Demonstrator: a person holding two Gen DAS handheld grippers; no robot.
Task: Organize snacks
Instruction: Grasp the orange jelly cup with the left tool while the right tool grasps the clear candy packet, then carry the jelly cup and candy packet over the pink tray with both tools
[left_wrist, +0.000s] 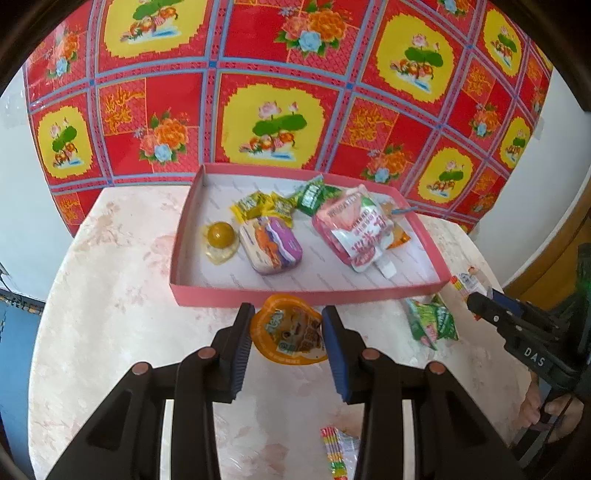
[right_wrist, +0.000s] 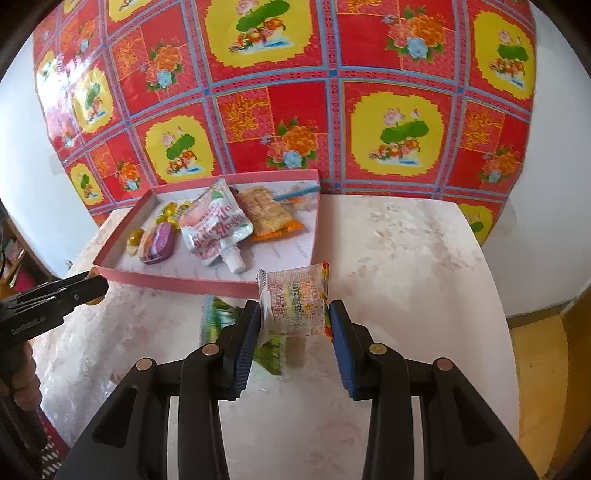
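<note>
My left gripper (left_wrist: 288, 314) is shut on an orange jelly cup (left_wrist: 291, 334), held just above the table in front of the pink tray (left_wrist: 295, 295). My right gripper (right_wrist: 294, 310) is shut on a clear packet of rainbow-striped candy (right_wrist: 295, 295), lifted off the table near the pink tray's (right_wrist: 166, 278) right front corner. In the tray lie a pink spouted pouch (left_wrist: 354, 229), a purple and orange packet (left_wrist: 271, 245), a round golden sweet (left_wrist: 221, 234), yellow candies (left_wrist: 258, 206), a green candy (left_wrist: 312, 194) and an orange packet (right_wrist: 267, 214). The right gripper's fingertips (left_wrist: 480, 302) show at the right edge of the left wrist view.
A green packet (left_wrist: 432, 321) lies on the marble table (left_wrist: 110, 295) right of the jelly cup, partly under my right gripper's fingers (right_wrist: 255, 325). Another rainbow candy packet (left_wrist: 336, 450) lies near the table's front edge. A red floral cloth (left_wrist: 277, 74) hangs behind the tray.
</note>
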